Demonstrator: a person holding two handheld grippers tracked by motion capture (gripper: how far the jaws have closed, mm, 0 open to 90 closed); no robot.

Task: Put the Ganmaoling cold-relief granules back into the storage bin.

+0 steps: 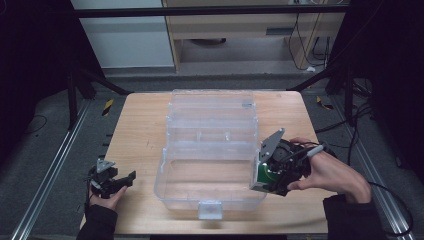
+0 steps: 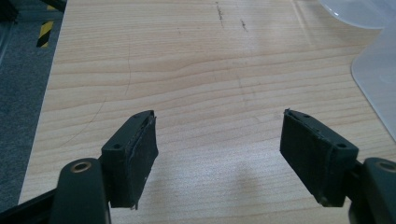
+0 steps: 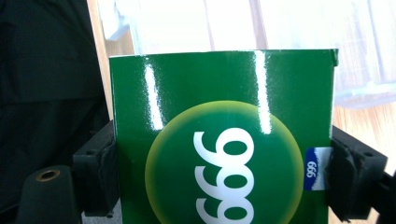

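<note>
A clear plastic bin (image 1: 210, 165) with its lid folded back stands in the middle of the wooden table (image 1: 140, 130). My right gripper (image 1: 272, 175) is at the bin's right wall, shut on a glossy green box (image 3: 224, 140) printed with white "999" in a yellow-green circle; the box (image 1: 261, 175) shows at the gripper's tip. Both black pads (image 3: 98, 168) press its sides. My left gripper (image 2: 219, 158) is open over bare wood at the table's front left (image 1: 117, 181), with nothing between its fingers.
The bin's clear edge (image 2: 378, 79) lies to the right of the left gripper. A wooden cabinet (image 1: 240, 30) and cables (image 1: 310, 45) stand beyond the table. Metal rails (image 1: 45, 180) run along the floor at both sides.
</note>
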